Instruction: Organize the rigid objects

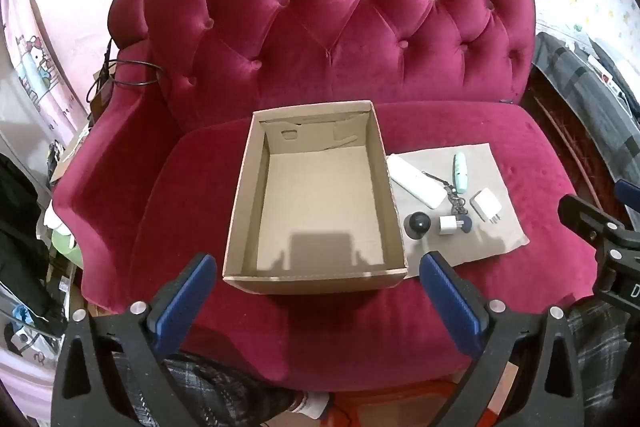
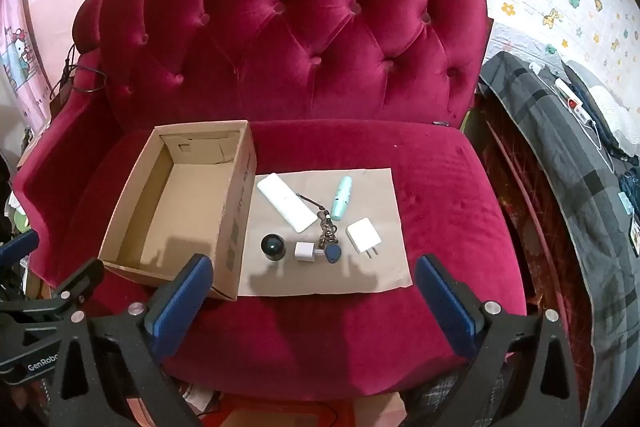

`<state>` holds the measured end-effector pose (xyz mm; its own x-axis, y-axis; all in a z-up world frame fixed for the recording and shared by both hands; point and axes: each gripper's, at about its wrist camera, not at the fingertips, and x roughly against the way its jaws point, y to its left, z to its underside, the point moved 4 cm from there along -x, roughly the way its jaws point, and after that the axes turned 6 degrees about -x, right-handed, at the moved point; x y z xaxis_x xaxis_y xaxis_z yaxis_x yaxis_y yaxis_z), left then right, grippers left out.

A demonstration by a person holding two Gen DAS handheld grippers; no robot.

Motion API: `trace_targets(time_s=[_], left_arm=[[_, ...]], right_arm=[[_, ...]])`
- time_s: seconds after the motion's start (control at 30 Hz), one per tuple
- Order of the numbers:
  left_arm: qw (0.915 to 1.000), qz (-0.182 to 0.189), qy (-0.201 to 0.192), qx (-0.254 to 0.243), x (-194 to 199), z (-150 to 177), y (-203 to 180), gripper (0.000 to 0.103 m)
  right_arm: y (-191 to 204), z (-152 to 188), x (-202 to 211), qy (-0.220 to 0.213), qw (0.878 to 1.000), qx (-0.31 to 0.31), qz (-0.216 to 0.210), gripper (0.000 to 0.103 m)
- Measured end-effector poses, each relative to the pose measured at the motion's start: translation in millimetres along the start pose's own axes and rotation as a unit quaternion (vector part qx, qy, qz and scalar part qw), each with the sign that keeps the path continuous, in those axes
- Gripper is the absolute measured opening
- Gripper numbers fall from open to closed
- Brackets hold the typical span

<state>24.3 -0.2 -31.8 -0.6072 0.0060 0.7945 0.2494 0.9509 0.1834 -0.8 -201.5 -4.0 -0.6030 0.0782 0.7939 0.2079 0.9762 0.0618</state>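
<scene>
An open cardboard box (image 1: 244, 211) (image 2: 236, 211) stands with nothing inside on a crimson velvet sofa seat. To its right lies a flat cardboard sheet (image 1: 496, 239) (image 2: 384, 275) carrying a long white remote (image 2: 286, 203), a mint-green tube (image 2: 341, 203), a big white plug adapter (image 2: 363, 235), a small white charger cube (image 2: 304, 251), a black round knob (image 2: 273, 246) and a key chain with a blue fob (image 2: 332, 251). My left gripper (image 1: 314, 293) hovers open before the box's near wall. My right gripper (image 2: 314, 293) hangs open before the sheet. Neither holds anything.
The tufted sofa back (image 2: 288, 39) rises behind. A black cable (image 1: 132, 75) drapes over the left armrest. A grey checked blanket (image 2: 568, 155) with clutter lies at the right. A person's plaid-clad legs (image 1: 216, 395) are below the grippers.
</scene>
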Motion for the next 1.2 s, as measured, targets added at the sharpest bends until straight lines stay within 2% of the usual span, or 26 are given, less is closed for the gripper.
trace_targets(time_s=[0.07,0.33,0.37,0.63,1.2], left_arm=[[0.9999,0.012,0.004,0.006,-0.5,0.2,0.3,0.103],[0.9998,0.017,0.001,0.002,-2.1,0.2,8.6,0.103],[1.0,0.008,0.003,0.0,-1.6,0.8,2.9,0.103],[1.0,0.004,0.002,-0.001,-2.5,0.7,0.3,0.103],[1.0,0.008,-0.001,0.004,-2.0,1.6,2.9,0.103]], right_arm=[[0.2,0.2,0.2,0.0,1.0,-0.001,-0.001,0.103],[-2.6,-0.3,1.7,-0.001,1.0,0.002,0.004,0.103],[-5.1,-0.4,2.0,-0.001,1.0,0.002,0.004,0.103],[1.7,-0.6,3.1,-0.003,1.0,0.006,0.004,0.103],[2.6,-1.7,4.5,-0.003,1.0,0.007,0.003,0.103]])
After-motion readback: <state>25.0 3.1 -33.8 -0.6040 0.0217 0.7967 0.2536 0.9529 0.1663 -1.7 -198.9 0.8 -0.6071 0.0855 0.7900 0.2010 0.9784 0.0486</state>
